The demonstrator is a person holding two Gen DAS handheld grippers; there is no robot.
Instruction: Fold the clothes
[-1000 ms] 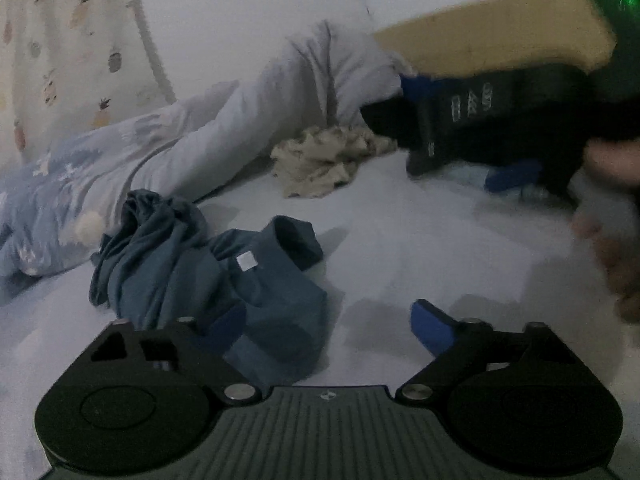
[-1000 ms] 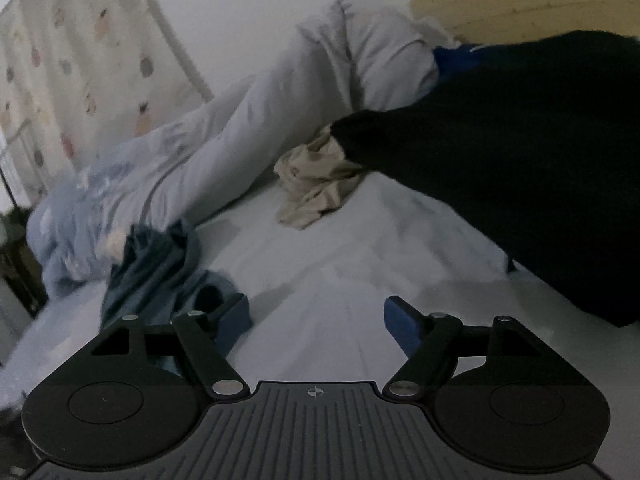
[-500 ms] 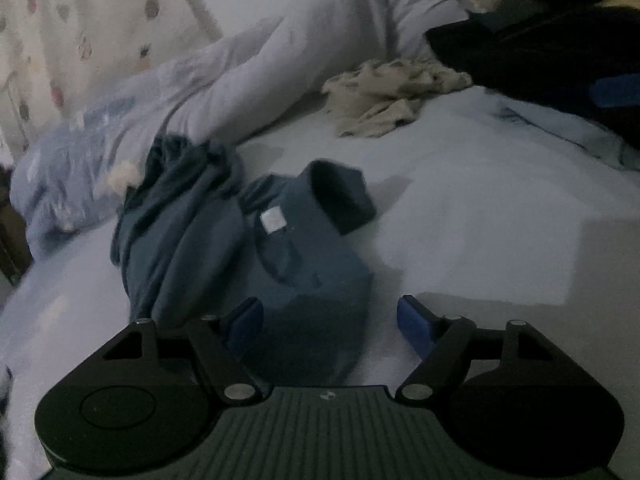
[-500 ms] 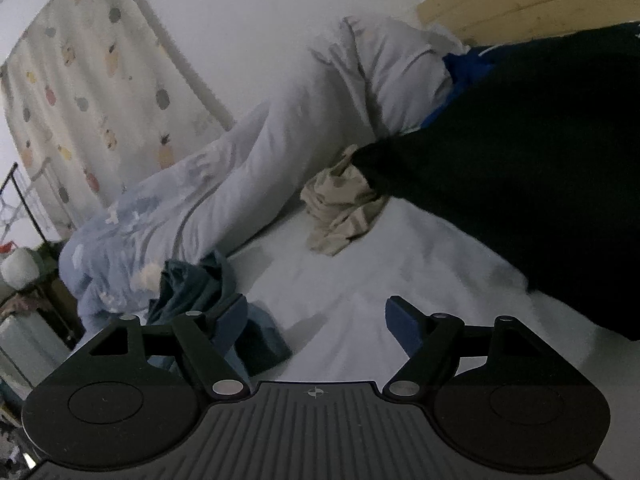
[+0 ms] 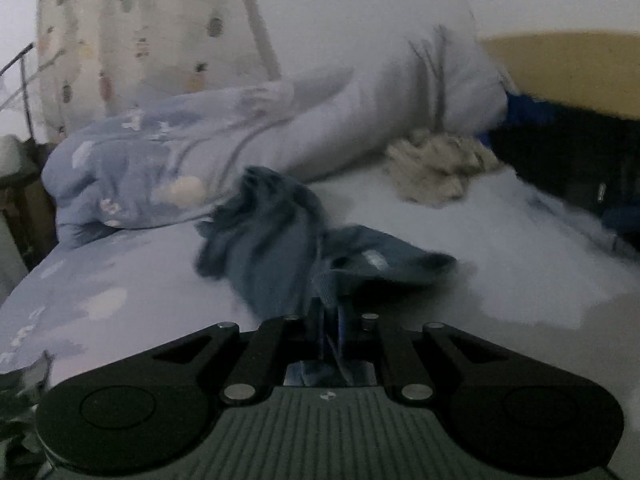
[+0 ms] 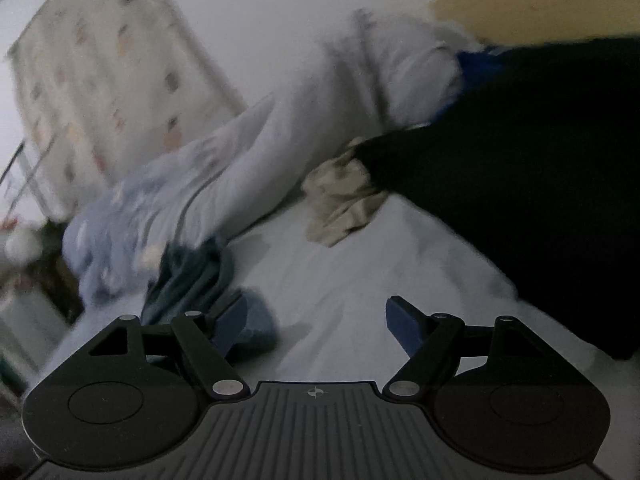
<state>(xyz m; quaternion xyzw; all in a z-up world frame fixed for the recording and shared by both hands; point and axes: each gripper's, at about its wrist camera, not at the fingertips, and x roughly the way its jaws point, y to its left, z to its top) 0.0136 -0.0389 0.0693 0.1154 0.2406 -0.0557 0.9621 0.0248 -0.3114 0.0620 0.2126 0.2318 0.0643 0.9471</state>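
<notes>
Dim bedroom, pale bed sheet [image 5: 500,248] as work surface, rolled duvet [image 5: 280,136] along far-left side. Blue garment [image 5: 276,240] lies crumpled near centre-left. Left gripper [image 5: 330,320] jaws closing on its near edge, cloth pinched between them, likely to pull it out flat. Right gripper [image 6: 316,318] jaws wide, nothing between, waiting over sheet. Beige cloth [image 5: 436,168] far right, beside dark garment [image 6: 520,184].
</notes>
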